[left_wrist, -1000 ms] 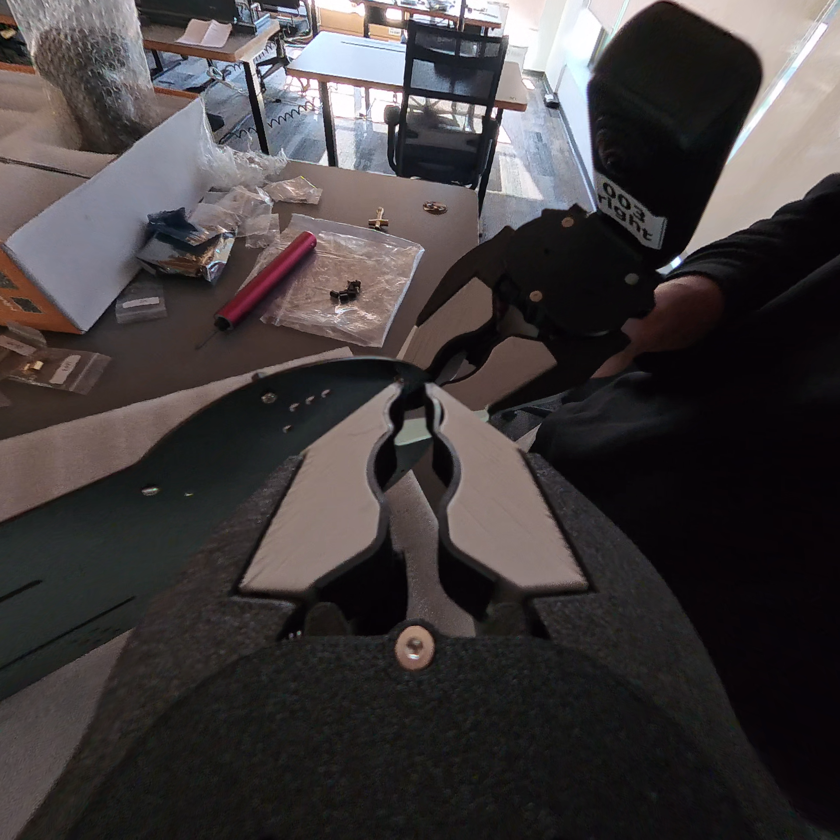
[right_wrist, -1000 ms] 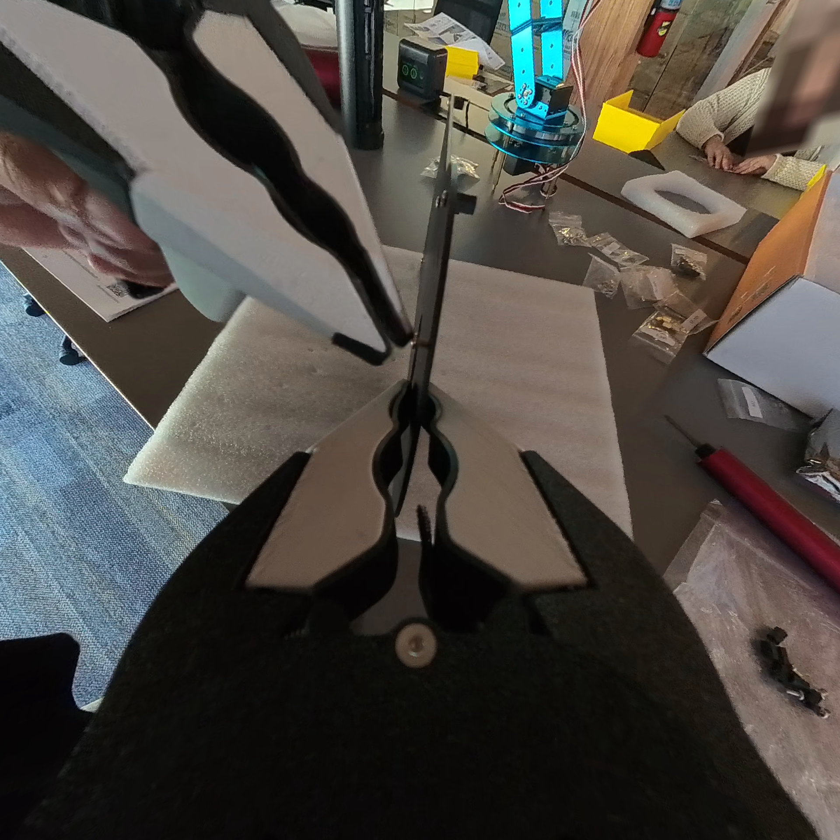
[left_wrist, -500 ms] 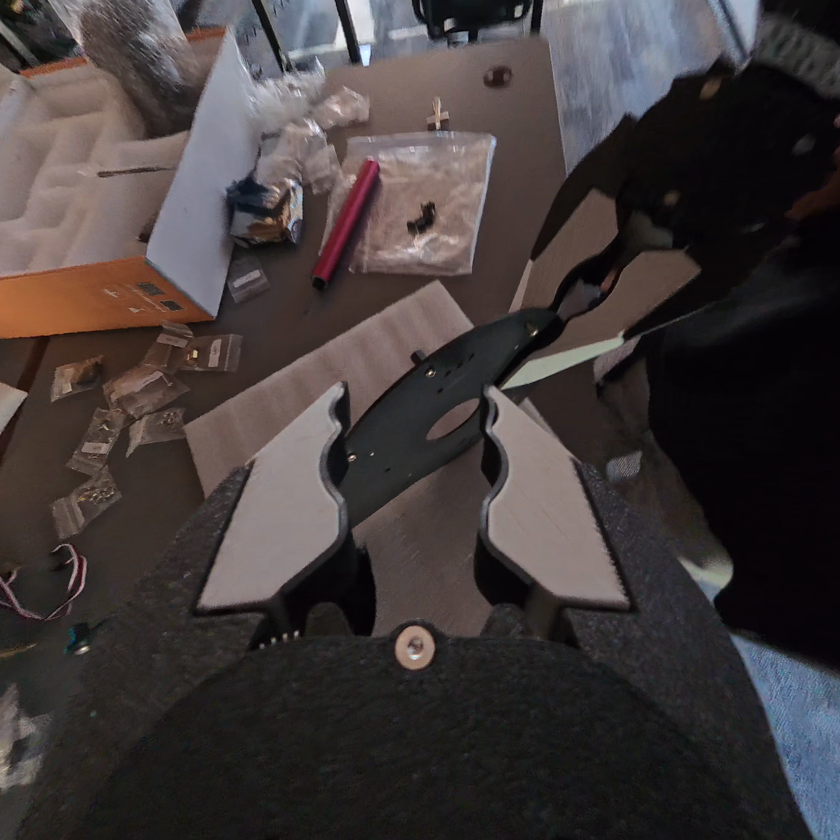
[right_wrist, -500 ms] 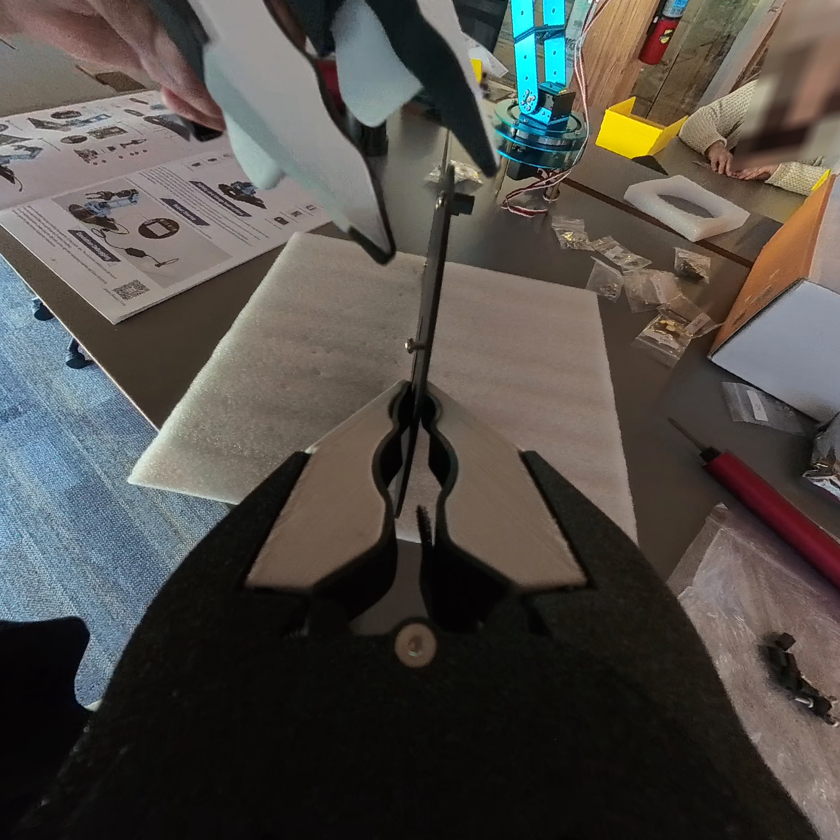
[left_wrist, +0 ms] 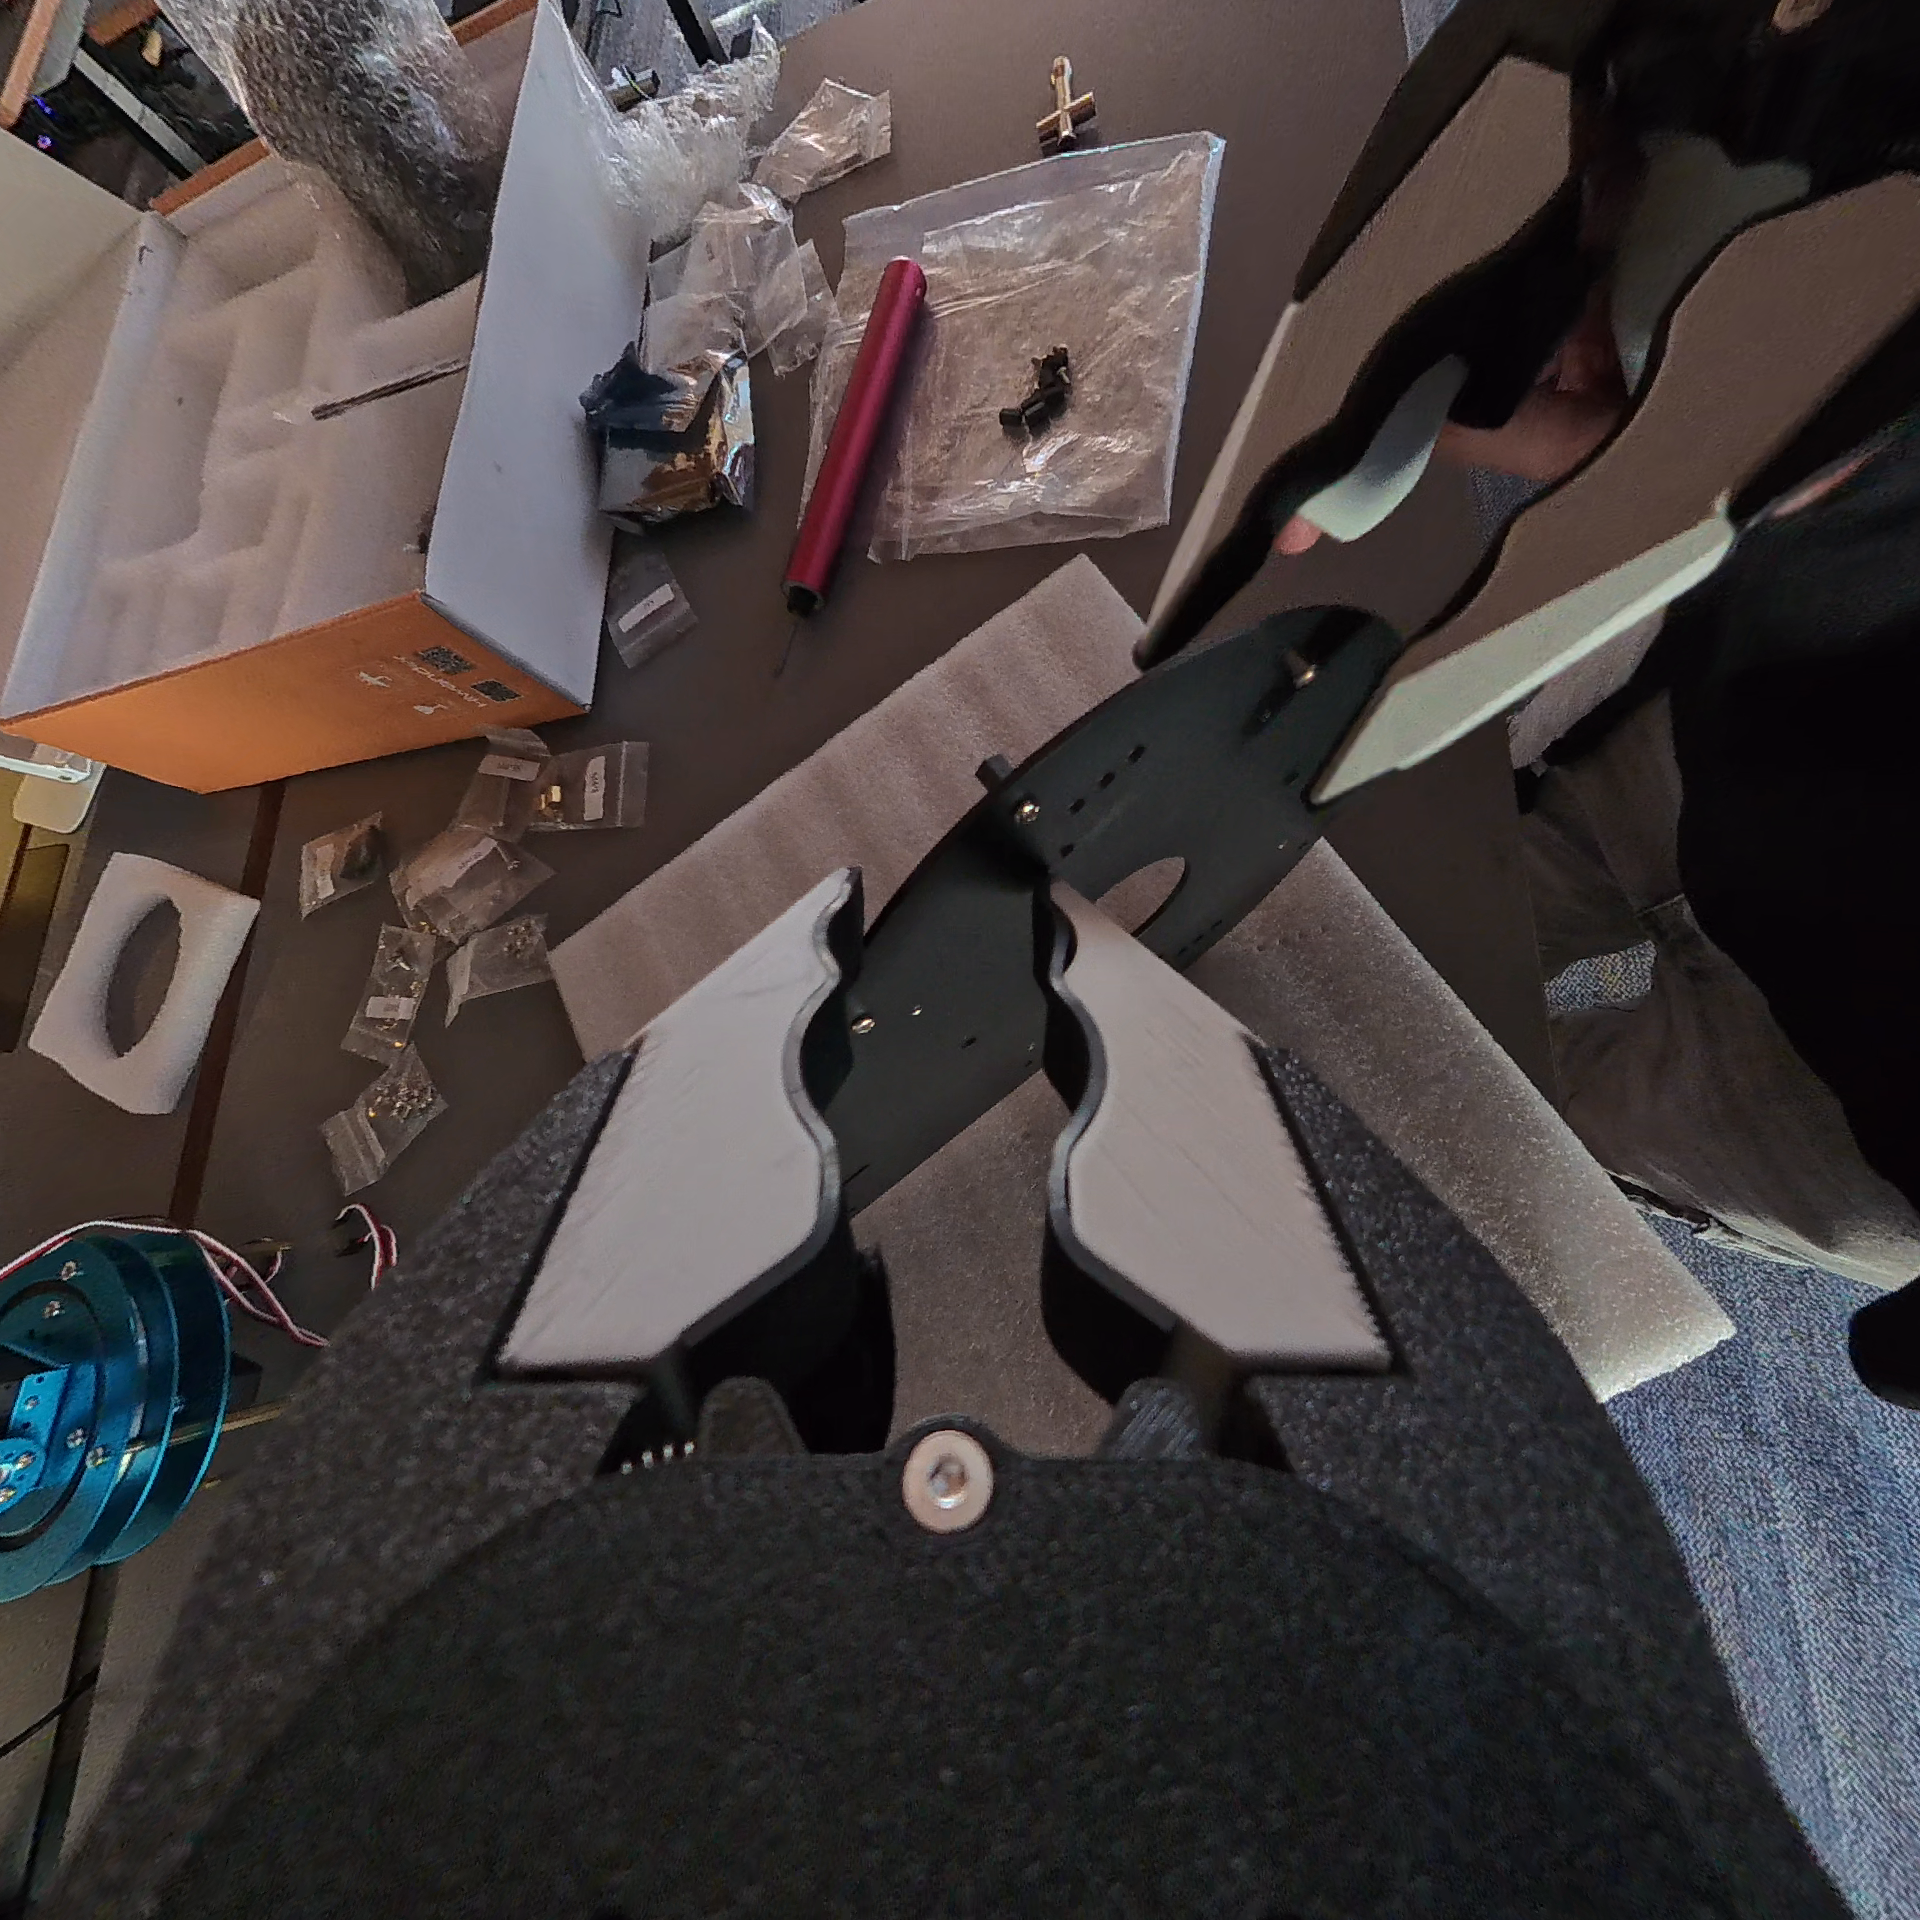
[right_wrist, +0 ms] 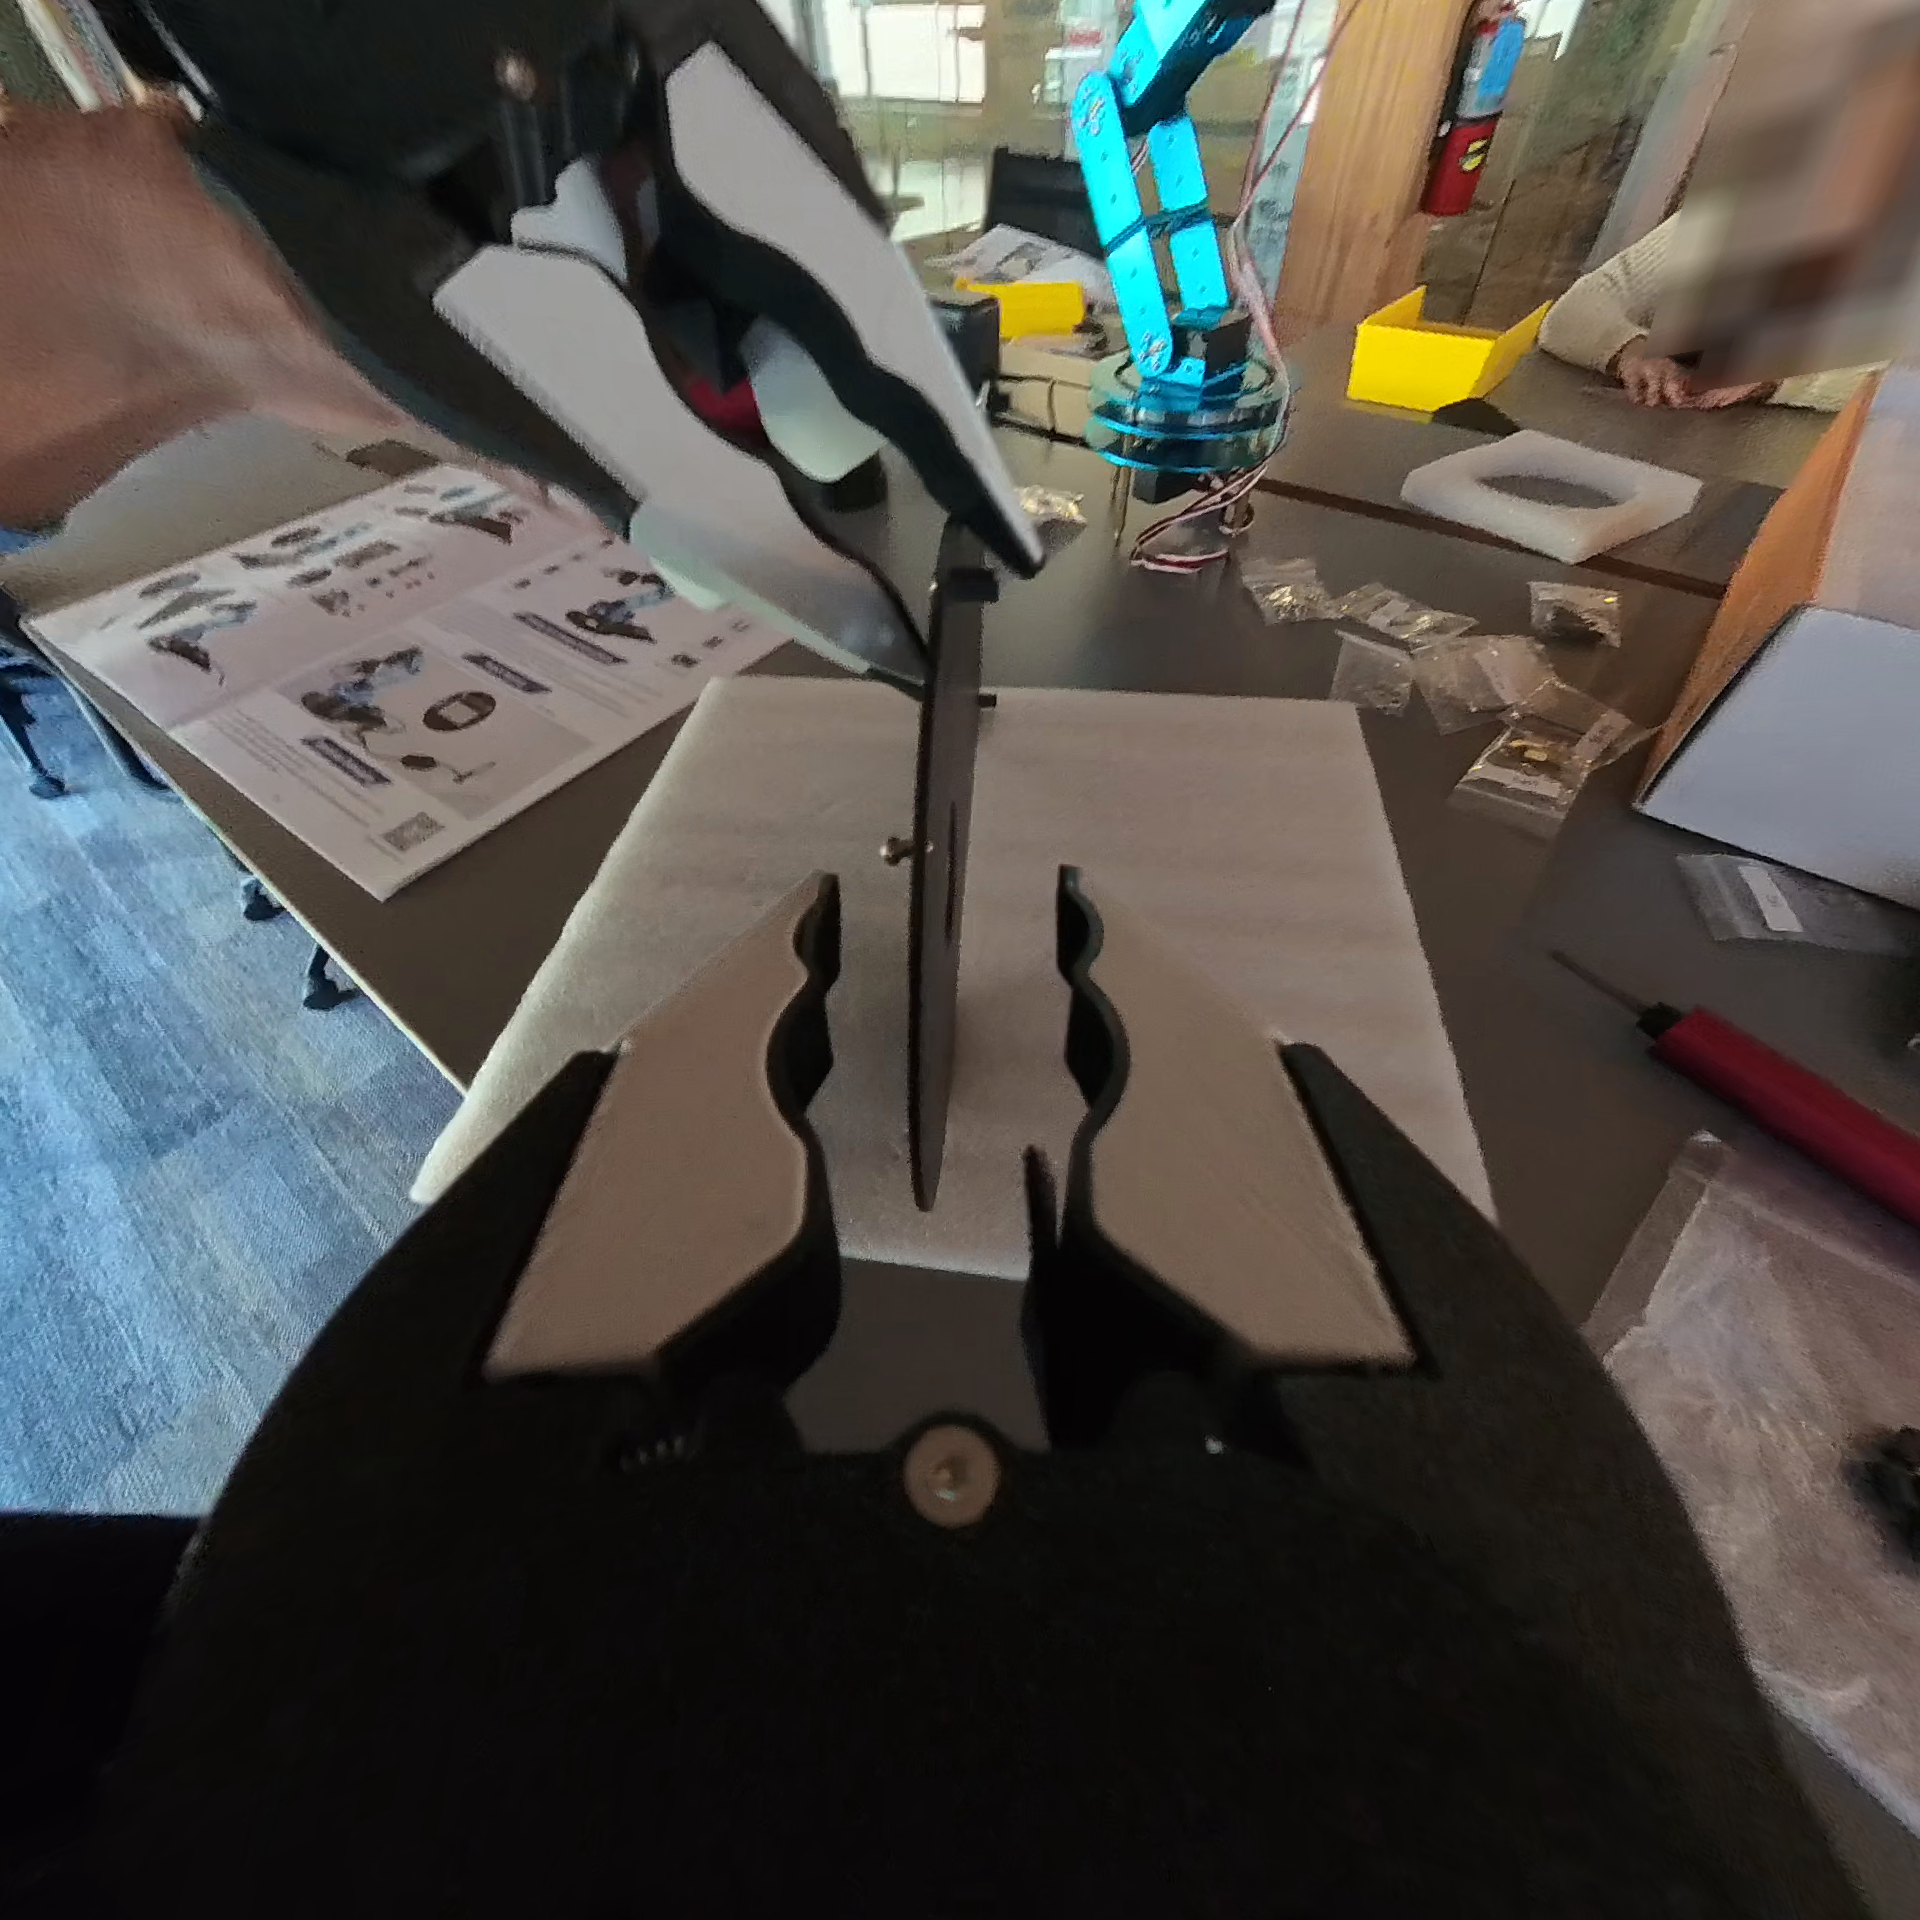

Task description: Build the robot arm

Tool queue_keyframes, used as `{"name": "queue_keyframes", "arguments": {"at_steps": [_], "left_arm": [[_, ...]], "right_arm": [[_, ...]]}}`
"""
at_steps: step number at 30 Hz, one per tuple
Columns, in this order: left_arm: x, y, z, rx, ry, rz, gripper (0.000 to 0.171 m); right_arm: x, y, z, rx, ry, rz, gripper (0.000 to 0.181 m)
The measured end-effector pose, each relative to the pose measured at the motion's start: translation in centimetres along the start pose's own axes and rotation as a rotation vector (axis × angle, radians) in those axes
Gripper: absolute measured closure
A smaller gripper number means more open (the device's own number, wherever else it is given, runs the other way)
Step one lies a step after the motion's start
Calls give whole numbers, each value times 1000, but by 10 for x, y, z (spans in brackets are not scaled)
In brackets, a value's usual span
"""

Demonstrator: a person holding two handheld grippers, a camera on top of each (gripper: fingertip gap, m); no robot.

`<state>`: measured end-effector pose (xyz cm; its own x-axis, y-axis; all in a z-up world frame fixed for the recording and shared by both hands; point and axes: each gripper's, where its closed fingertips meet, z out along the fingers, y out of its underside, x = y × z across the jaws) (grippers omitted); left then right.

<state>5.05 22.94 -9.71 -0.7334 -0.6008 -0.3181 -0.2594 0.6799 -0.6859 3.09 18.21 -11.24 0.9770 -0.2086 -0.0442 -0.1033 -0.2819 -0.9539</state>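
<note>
Left gripper (left_wrist: 951,925) and right gripper (right_wrist: 945,914) both gape, fingertips angled toward each other

I see a flat black metal plate (left_wrist: 1132,831) with small holes, an oval cutout and screws, edge-on (right_wrist: 943,935) between my right fingers over the white foam sheet (left_wrist: 894,727), untouched.

A: Where does the plate (left_wrist: 1122,831) sit?

B: Over the foam sheet (left_wrist: 1403,1049), between the fingers of the left gripper (left_wrist: 951,914), with the right gripper (left_wrist: 1236,717) at its far end.

A: And beyond the foam?

B: A screwdriver (left_wrist: 857,426) beside a plastic bag (left_wrist: 1081,260) with screws (left_wrist: 1039,384) on it. Left of those stands a box (left_wrist: 312,665), with small bags (left_wrist: 468,883) before it.
</note>
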Motion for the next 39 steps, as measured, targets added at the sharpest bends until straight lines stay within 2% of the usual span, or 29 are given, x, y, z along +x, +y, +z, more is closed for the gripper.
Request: {"name": "queue_keyframes", "arguments": {"at_steps": [5,9,16,20,26,34,39], "left_arm": [[0,1,-1,-7,-3,-5,139],[1,1,-1,-3,-2,-6,139],[0,0,0,-6,-14,-2,139],[0,0,1,-3,-11,-4,138],[0,1,0,-7,-20,-8,138],[0,1,-1,-13,-32,-17,138],[-1,1,0,-33,-55,-39,136]], "right_arm": [[9,-8,-1,23,58,0,140],[7,-9,-3,30,81,-31,153],[9,-7,-3,15,56,29,149],[5,-6,-5,8,46,-13,152],[9,-9,-7,29,57,15,150],[2,-5,-10,25,9,12,149],[-14,9,-8,30,-107,22,149]]}}
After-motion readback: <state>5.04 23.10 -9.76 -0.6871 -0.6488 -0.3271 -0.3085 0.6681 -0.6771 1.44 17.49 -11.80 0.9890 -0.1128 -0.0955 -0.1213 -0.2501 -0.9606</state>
